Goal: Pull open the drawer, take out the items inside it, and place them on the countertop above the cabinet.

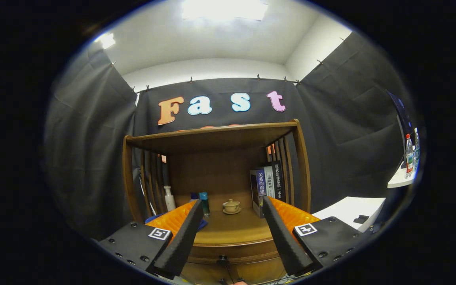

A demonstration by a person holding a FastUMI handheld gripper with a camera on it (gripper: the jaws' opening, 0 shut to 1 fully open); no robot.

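Light: your ceiling panel [224, 8] blows out white overhead, with a smaller glare patch [107, 39] beside it | Shadow: the shelf [216, 138] recess sits dim under its top board | Optics: you get strong fisheye bending and darkening toward the rim | Focus: centre sharp, claw [232, 233] slightly soft.

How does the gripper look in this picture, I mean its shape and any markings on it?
The gripper has two long, wedge-shaped fingers with a ribbed, foam-like surface. Each sits on a flat black mounting plate with visible screws, and each plate carries a small square black-and-white marker tag. Ribbed orange parts show behind the fingers.
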